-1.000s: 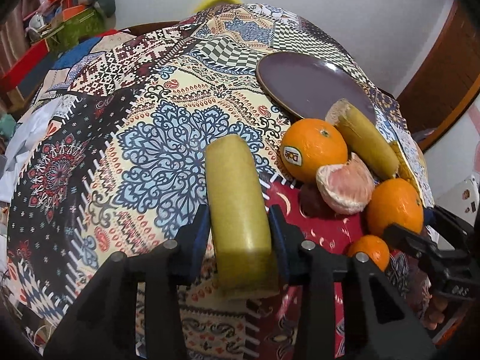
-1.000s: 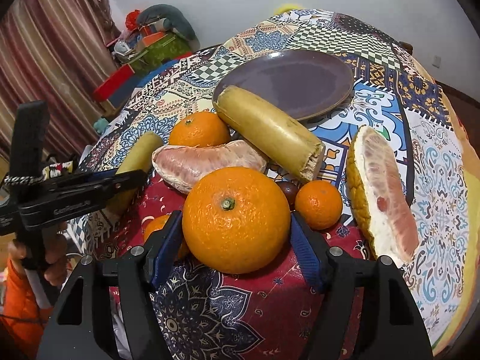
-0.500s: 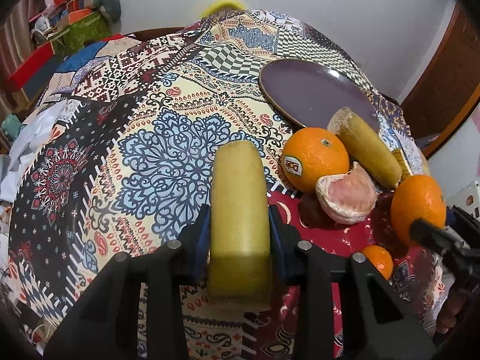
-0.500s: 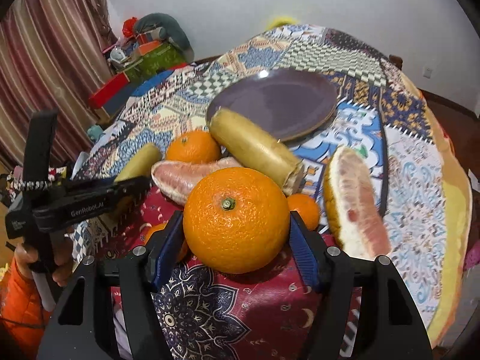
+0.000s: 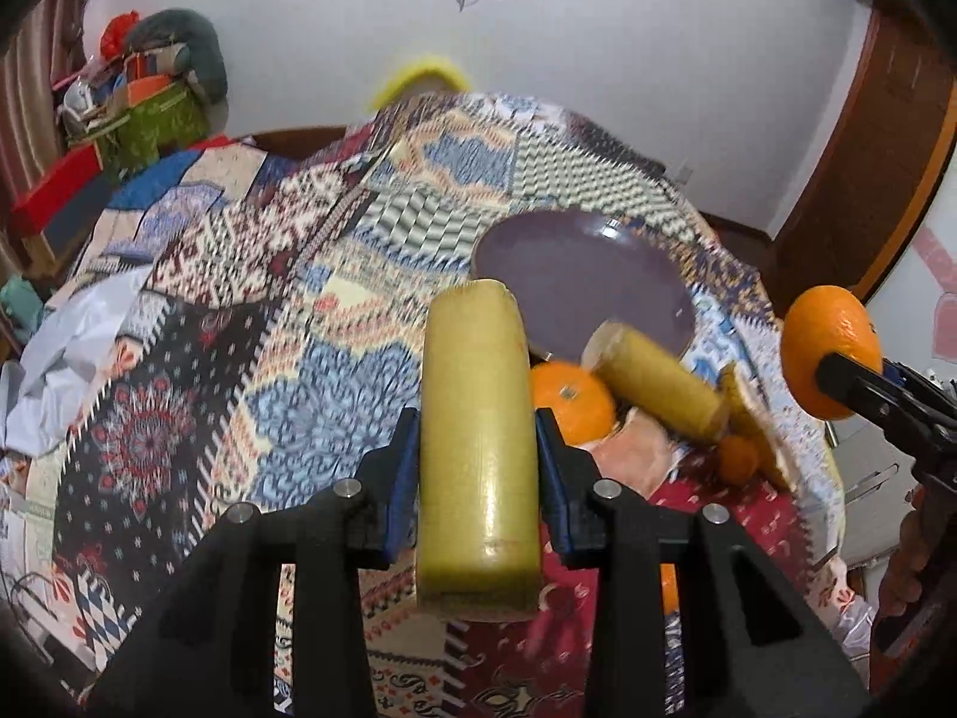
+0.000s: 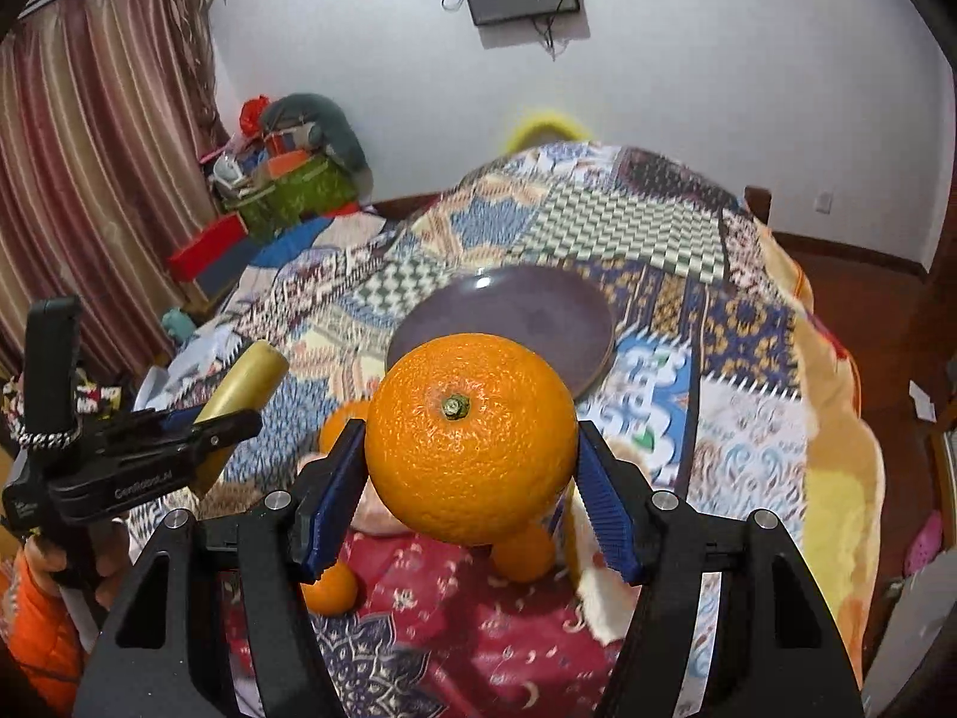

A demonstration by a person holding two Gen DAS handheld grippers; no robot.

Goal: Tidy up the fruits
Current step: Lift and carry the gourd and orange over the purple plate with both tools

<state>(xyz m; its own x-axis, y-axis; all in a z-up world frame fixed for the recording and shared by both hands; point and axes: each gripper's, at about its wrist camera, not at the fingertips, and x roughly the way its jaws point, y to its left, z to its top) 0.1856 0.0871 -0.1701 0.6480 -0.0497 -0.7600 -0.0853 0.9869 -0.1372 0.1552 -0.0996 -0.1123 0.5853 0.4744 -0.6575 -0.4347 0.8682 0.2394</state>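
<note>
My left gripper [image 5: 477, 461] is shut on a yellow-green sugarcane piece [image 5: 477, 437] and holds it above the patterned tablecloth. My right gripper [image 6: 471, 472] is shut on a large orange [image 6: 471, 437], also lifted; it shows in the left wrist view [image 5: 828, 353] at the right. An empty purple plate [image 5: 583, 281] [image 6: 508, 323] lies farther back. On the cloth near it lie a second sugarcane piece [image 5: 655, 386], another orange [image 5: 568, 398], a peeled pomelo segment [image 5: 634, 452], a pomelo wedge [image 5: 756, 419] and small oranges [image 6: 329, 589].
The table's patterned cloth [image 5: 287, 323] stretches left and back. Clutter of boxes and bags [image 5: 137, 102] stands at the far left by the wall. A curtain [image 6: 90, 191] hangs on the left. The left gripper [image 6: 131, 466] shows in the right wrist view.
Both grippers have risen off the table with their fruit; the orange has left the pile and now hangs above it. The views tilt up toward the wall.
</note>
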